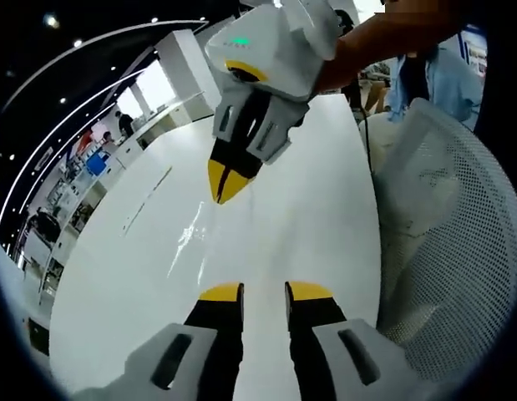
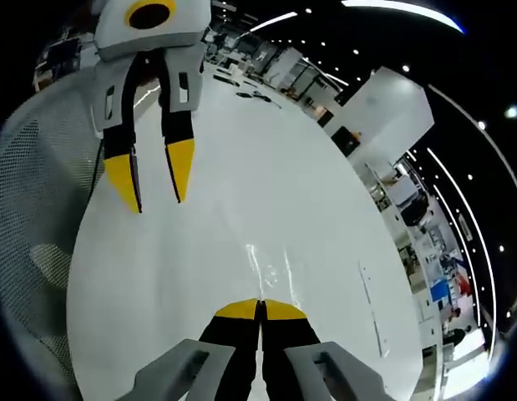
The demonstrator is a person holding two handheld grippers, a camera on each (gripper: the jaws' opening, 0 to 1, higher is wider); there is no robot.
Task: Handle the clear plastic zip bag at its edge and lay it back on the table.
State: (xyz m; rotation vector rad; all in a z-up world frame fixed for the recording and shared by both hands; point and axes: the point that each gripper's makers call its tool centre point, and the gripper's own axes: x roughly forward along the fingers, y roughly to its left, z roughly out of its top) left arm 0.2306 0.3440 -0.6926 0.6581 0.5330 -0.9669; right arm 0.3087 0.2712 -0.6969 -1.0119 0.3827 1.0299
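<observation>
While the clear plastic zip bag [image 1: 187,230] lies flat on the white table [image 1: 308,192], showing mostly as glints and a faint straight edge, we judge that the coming move turns on where its near edge sits relative to our two grippers. In the left gripper view the bag spreads ahead of the left gripper [image 1: 264,291] and to its left, with its long axis running away from us along the table, roughly from the creased, shiny patch toward the thin line farther up. The left gripper has its jaws spread, with bare table between them, and it holds nothing.

The right gripper [image 1: 225,181] comes in from above in that view, jaws pressed together, tips pointing down at the bag's shiny patch. In the right gripper view the right gripper [image 2: 259,310] is pressed together too, and the glints of the bag [image 2: 271,271] begin just beyond its tips. Whether a bit of film is pinched there, we cannot tell; the plastic is too clear.

The left gripper [image 2: 151,175] shows spread in that view as well, well apart from the bag. So we judge the right gripper to be the nearer one to the bag's edge. A white mesh chair [image 1: 458,251] stands beside the table.
</observation>
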